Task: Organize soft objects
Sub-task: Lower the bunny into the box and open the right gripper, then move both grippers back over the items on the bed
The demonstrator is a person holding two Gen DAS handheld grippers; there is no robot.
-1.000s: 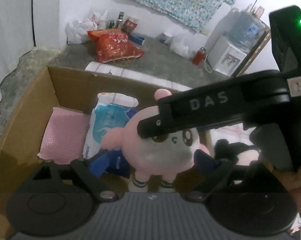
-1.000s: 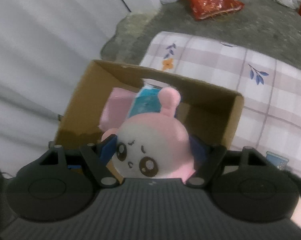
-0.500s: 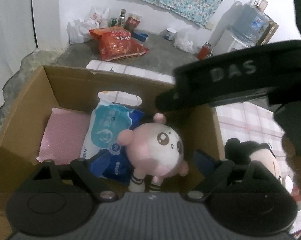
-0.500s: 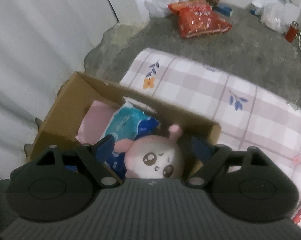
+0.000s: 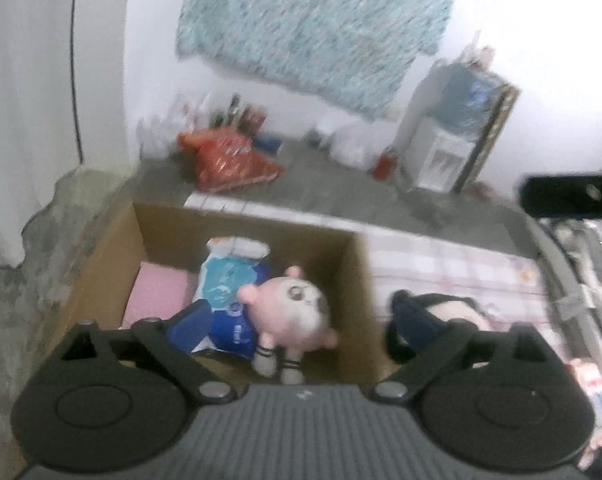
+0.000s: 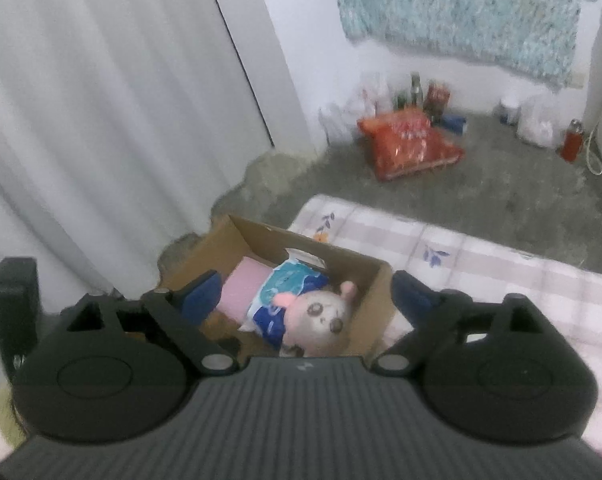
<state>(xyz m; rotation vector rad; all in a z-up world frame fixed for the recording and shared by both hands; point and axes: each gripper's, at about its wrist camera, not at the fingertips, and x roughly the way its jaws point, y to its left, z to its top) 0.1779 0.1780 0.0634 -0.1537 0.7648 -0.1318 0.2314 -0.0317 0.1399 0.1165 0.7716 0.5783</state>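
A pink plush doll (image 5: 289, 316) lies in the cardboard box (image 5: 357, 280), beside a blue-and-white soft pack (image 5: 225, 292) and a pink pad (image 5: 157, 296). The doll (image 6: 325, 316), pack (image 6: 289, 284) and box (image 6: 377, 292) also show in the right wrist view. A dark-haired plush (image 5: 433, 320) lies on the checked mattress right of the box. My left gripper (image 5: 297, 336) is open and empty above the box. My right gripper (image 6: 305, 296) is open and empty, higher above the box.
A checked mattress (image 6: 481, 264) lies under the box. A white curtain (image 6: 101, 120) hangs on the left. A red snack bag (image 6: 409, 144), bottles and a water dispenser (image 5: 445, 152) stand on the grey floor by the far wall.
My right gripper opened and let the pink doll drop into the box, then rose and pulled back. The left gripper also lifted away from the box.
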